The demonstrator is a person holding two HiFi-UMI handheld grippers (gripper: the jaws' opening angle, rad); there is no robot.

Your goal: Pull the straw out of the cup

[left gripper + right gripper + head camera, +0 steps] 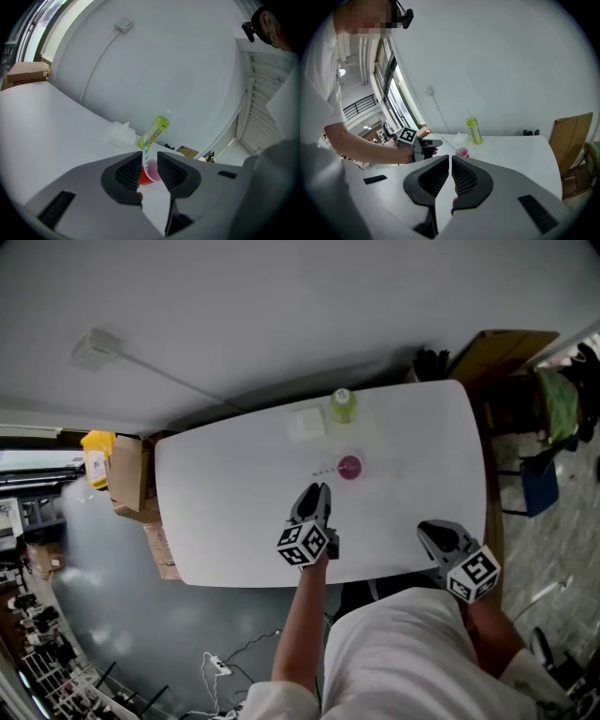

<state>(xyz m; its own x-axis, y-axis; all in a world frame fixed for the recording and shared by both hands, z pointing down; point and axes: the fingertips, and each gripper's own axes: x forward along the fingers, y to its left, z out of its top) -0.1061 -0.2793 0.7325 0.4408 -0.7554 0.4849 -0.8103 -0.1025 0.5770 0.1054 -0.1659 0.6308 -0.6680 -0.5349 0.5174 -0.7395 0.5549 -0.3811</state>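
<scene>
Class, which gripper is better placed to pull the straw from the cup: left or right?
Left. The left gripper points at the cup, open jaws framing the straw; the right gripper is shut, farther back.

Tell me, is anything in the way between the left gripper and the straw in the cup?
Nothing visible. Only bare table lies between the left gripper and the pink cup; its fingers stand apart, lined up with the straw. The green bottle stands beyond the cup.

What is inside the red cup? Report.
A striped straw stands in the red cup, leaning over its rim. The cup wall hides its lower end; any drink cannot be made out.
</scene>
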